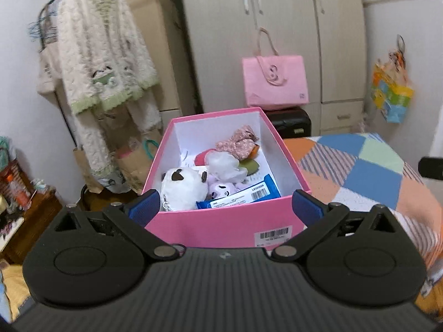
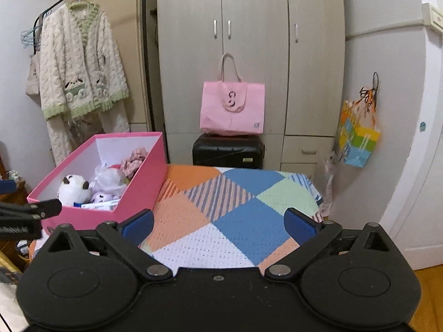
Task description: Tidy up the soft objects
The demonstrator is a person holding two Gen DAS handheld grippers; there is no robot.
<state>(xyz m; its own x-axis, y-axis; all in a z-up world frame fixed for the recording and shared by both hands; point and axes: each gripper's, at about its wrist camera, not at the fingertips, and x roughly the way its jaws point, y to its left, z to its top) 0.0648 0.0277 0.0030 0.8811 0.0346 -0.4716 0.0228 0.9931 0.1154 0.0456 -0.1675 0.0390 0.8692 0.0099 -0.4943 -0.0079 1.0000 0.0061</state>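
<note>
We found the pink box (image 1: 221, 221) sitting on the left part of the patchwork blanket (image 1: 368, 171), its near end wall between the pads of our left gripper (image 1: 225, 206). Whether those blue pads (image 1: 144, 207) actually pressed the cardboard we could not tell, since the wall stood in the gap and the fisheye bent the edges. Inside the box lay a white plush panda (image 1: 182, 184) at the near left, a smaller pale purple plush (image 1: 221, 189) beside it, a blue packet with a barcode label (image 1: 241, 195) against the near wall, a crumpled white translucent piece (image 1: 223, 164) in the middle, and a floral pink fabric bow (image 1: 239, 142) toward the far end, with something red and something green partly hidden under it.

Our right gripper (image 2: 218, 222) hung over the bare blanket (image 2: 221, 213) to the right of the box (image 2: 133, 191), its jaws spread wide with nothing between them. A finger of the left gripper (image 2: 41, 209) showed at the left edge of that view, just at the box's near corner.

Beyond the bed stood a black suitcase (image 2: 228, 150) with a pink tote bag (image 2: 232, 110) on top, in front of a beige wardrobe (image 2: 249, 41). A cream knitted cardigan with green trim (image 2: 80, 69) hung on a rail to the left, and a colourful gift bag (image 2: 358, 141) hung on the white wall to the right.
</note>
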